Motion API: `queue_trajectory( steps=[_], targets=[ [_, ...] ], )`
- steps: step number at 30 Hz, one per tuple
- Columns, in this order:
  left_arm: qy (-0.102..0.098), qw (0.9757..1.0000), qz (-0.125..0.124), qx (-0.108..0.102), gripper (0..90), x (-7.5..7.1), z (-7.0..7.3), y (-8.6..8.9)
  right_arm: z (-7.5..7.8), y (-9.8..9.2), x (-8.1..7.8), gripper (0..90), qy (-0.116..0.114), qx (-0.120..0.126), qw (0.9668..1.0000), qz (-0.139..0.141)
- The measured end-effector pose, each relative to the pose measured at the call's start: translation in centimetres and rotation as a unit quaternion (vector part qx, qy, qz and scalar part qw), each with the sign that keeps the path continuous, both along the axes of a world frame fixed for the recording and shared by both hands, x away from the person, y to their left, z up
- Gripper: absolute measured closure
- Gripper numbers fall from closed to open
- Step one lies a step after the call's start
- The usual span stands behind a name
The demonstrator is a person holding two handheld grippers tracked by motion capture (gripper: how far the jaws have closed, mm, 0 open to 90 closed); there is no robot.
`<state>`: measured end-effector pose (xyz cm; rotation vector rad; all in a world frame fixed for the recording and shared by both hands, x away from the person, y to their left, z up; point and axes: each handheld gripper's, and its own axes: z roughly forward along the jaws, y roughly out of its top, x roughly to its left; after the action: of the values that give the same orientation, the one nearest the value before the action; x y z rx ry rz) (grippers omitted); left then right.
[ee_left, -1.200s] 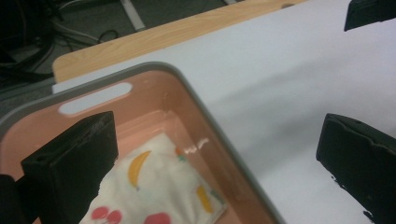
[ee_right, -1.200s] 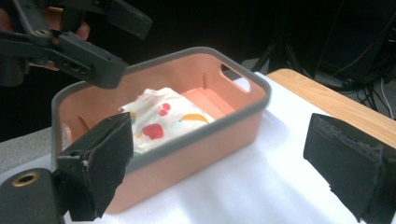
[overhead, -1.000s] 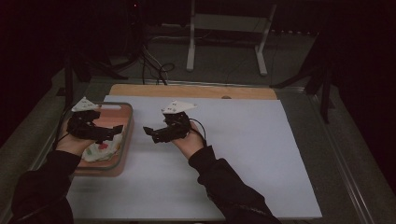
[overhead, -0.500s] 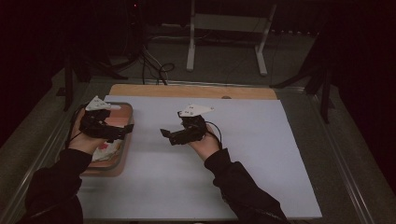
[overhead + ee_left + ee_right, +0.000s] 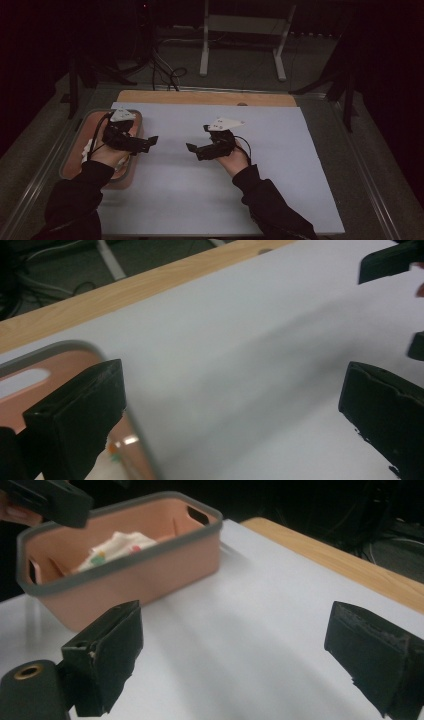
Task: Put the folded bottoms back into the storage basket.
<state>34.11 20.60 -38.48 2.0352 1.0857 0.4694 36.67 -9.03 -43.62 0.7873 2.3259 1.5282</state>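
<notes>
One pink bin point(image 5: 80, 145) with a grey rim sits at nine o'clock on the table, and one white cloth point(image 5: 117, 546) with coloured dots lies inside it. One white sheet point(image 5: 280, 165) covers one wooden tabletop point(image 5: 200, 97). Two grippers: left gripper point(image 5: 145, 143), right gripper point(image 5: 196, 150).

- The left hand point(image 5: 107, 150) covers most of the white cloth point(image 5: 116, 548) in the pink bin point(image 5: 75, 155).
- The cloth's small coloured marks are too blurry to tell.
</notes>
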Motion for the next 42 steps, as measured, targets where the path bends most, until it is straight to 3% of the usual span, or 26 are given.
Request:
queue_trajectory(
  steps=[12,17,20,24,27,34,42],
  targets=[
    [-0.005,0.9999,-0.014,0.005,0.2,-0.4,-1.5,-4.1,-1.9,-4.3,-0.7,8.8,0.013,-0.011,0.9998,-0.007],
    [-0.006,0.9999,-0.01,0.002,0.2,-0.6,-1.9,-5.3,-2.2,-5.0,-1.1,8.8,0.016,-0.011,0.9998,-0.001],
    [-0.005,0.9998,-0.02,-0.001,0.2,-0.8,-2.6,-6.0,-2.5,-5.4,-1.5,8.8,0.018,-0.008,0.9998,0.009],
    [0.001,0.9994,-0.032,0.014,0.2,-0.9,-3.3,-6.5,-2.8,-5.8,-1.9,8.8,0.015,-0.006,0.9997,0.016],
    [-0.004,0.9992,-0.039,0.008,0.2,-1.3,-3.8,-7.0,-3.4,-6.4,-2.3,8.8,0.018,-0.011,0.9995,0.022],
    [-0.001,0.9981,-0.059,0.018,0.2,-2.3,-5.2,-8.1,-4.5,-7.2,-3.5,8.8,0.018,-0.021,0.9986,0.045],
    [0.001,0.997,-0.076,0.016,0.2,-3.0,-6.0,-8.1,-5.2,-8.2,-4.3,8.8,0.024,-0.014,0.9981,0.055]
  ],
)
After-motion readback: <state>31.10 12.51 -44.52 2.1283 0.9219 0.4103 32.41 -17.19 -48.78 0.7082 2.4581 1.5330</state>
